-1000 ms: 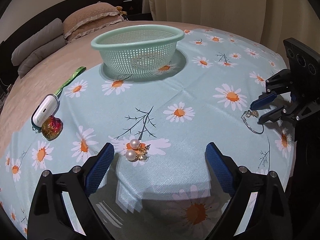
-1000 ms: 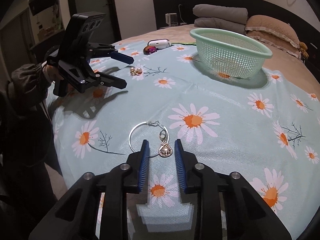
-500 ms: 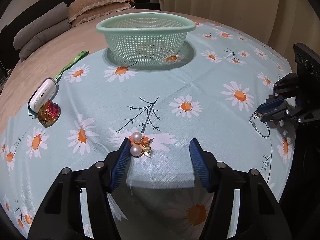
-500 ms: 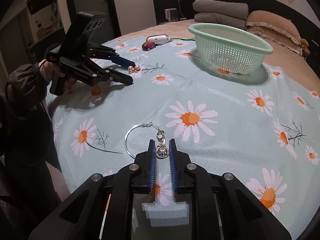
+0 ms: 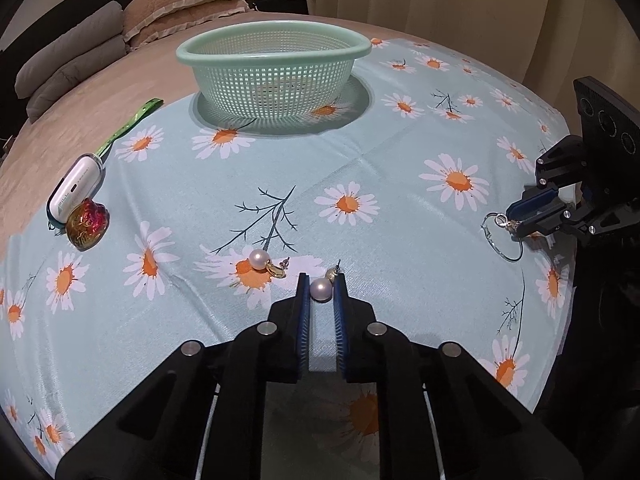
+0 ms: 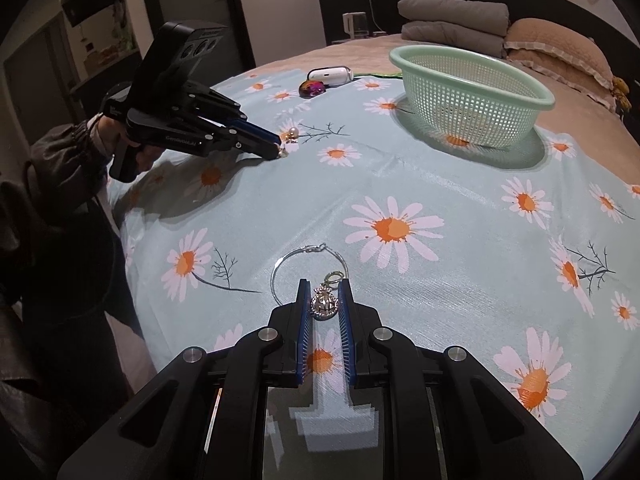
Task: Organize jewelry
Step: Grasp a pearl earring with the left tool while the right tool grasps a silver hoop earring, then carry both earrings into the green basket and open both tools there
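Jewelry lies spread on a daisy-print cloth point(image 5: 400, 184) over a bed. In the left wrist view, at the left edge, a white case point(image 5: 74, 192) touches a red-gold trinket point(image 5: 86, 227), with a green strap point(image 5: 128, 128) running up from the case. At upper centre stands a mint mesh basket point(image 5: 272, 46), well apart from everything else, with nothing between it and the grippers. Below it, in the lower centre, a loose pearl earring point(image 5: 262, 262) rests on a daisy, just beside the left gripper point(image 5: 321, 280), whose pads are closed narrowly on a second pearl earring point(image 5: 321, 290). At the right edge, the right gripper point(image 5: 516, 222) pinches a charm on a thin hoop point(image 5: 502, 240) lying on the cloth.

In the right wrist view, the left gripper reaches in from the upper left. At lower centre the right gripper's blue pads point(image 6: 303, 320) hold the sparkly charm point(image 6: 325, 304) between them, the hoop curving off to its left.
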`<state>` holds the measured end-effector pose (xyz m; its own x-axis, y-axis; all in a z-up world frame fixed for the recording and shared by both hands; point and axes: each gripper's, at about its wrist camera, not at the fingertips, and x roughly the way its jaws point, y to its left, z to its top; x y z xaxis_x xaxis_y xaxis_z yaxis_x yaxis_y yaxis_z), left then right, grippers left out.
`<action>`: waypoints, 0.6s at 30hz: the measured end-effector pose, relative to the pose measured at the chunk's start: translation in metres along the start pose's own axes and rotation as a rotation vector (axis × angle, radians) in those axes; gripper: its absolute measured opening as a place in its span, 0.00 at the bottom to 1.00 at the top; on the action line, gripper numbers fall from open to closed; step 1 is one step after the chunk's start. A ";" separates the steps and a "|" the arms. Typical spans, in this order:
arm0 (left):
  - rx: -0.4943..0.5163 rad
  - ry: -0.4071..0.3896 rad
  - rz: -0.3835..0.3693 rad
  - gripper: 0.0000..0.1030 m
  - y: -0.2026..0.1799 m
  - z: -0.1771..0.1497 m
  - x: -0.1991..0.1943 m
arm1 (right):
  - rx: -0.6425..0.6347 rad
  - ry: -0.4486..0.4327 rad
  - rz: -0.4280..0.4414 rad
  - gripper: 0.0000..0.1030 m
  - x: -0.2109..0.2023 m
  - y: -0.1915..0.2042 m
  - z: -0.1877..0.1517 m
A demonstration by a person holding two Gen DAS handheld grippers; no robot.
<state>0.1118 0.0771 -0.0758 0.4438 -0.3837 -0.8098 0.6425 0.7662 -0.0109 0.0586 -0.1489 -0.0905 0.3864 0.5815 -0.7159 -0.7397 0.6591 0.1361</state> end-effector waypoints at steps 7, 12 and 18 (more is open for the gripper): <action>-0.007 -0.030 0.043 0.11 -0.007 -0.003 -0.014 | -0.002 -0.042 -0.028 0.13 -0.016 -0.004 0.003; -0.001 -0.075 0.074 0.11 -0.012 0.004 -0.039 | -0.019 -0.075 -0.066 0.13 -0.034 -0.011 0.012; -0.015 -0.116 0.106 0.11 -0.006 0.034 -0.059 | -0.056 -0.132 -0.077 0.13 -0.062 -0.022 0.048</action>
<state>0.1032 0.0773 -0.0079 0.5783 -0.3568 -0.7336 0.5791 0.8130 0.0611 0.0770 -0.1767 -0.0162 0.5092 0.5907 -0.6260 -0.7334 0.6784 0.0437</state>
